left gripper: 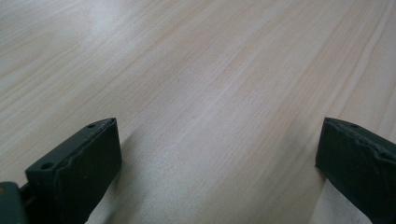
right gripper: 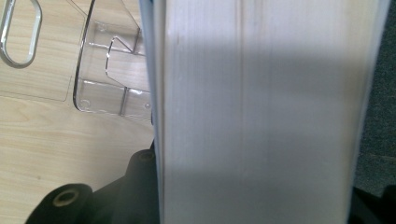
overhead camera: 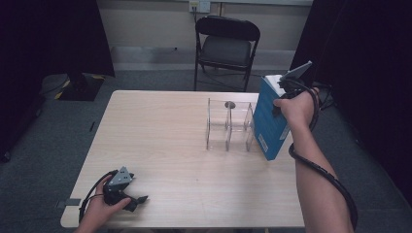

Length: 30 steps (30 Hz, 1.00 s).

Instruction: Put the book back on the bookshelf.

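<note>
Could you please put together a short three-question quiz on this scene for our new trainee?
1. True or false: the right gripper is shut on the thick blue book.
2. Where does the book stand relative to the clear acrylic rack? A) inside a slot B) at the rack's right end, outside it C) flat on the table's left half
3. What lies between the jaws of the left gripper?

Key
1. True: in the right gripper view the page block sits between its jaws, and the book is held upright, tilted, at the table's right edge.
2. B.
3. Nothing: in the left gripper view the jaws stand apart over bare wood.
</note>
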Tool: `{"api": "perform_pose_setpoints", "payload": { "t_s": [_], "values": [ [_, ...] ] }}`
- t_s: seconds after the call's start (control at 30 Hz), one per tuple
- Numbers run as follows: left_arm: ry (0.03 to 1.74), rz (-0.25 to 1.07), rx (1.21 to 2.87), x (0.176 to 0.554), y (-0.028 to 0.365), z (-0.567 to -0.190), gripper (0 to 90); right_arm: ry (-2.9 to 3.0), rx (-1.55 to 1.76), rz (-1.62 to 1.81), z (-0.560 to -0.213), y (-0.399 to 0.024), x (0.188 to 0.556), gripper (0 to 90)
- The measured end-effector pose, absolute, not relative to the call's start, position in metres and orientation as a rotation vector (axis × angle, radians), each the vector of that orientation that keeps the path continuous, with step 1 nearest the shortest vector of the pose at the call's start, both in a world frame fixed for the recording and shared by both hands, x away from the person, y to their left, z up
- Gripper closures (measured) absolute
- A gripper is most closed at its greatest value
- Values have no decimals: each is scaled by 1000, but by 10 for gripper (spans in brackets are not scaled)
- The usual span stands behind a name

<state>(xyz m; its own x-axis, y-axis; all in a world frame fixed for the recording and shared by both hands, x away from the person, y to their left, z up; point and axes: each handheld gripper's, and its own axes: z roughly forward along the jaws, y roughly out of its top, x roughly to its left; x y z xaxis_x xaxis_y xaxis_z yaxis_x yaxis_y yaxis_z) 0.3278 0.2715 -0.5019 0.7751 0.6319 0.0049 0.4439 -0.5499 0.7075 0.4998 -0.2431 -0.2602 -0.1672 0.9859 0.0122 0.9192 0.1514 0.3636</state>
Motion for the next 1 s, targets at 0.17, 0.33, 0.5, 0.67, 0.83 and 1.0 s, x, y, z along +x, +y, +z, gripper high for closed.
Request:
{"api": "perform_pose_setpoints", "payload": {
  "t_s": [0.17, 0.33, 0.5, 0.67, 0.83, 1.0],
  "values": [
    [797, 340, 2244, 328, 271, -502, 0, 2182, 1850, 437, -262, -240, 502, 617],
    [797, 335, 2243, 328, 271, -502, 0, 2190, 1859, 426, -262, -239, 507, 617],
    [797, 340, 2244, 328, 271, -502, 0, 2159, 1840, 452, -263, -239, 510, 616],
    [797, 339, 2244, 328, 271, -502, 0, 2157, 1841, 441, -265, -237, 513, 616],
    [801, 339, 2244, 327, 271, -502, 0, 2153, 1853, 450, -270, -236, 516, 616],
    [800, 339, 2244, 327, 271, -502, 0, 2147, 1851, 454, -273, -235, 518, 616]
  ]
}}
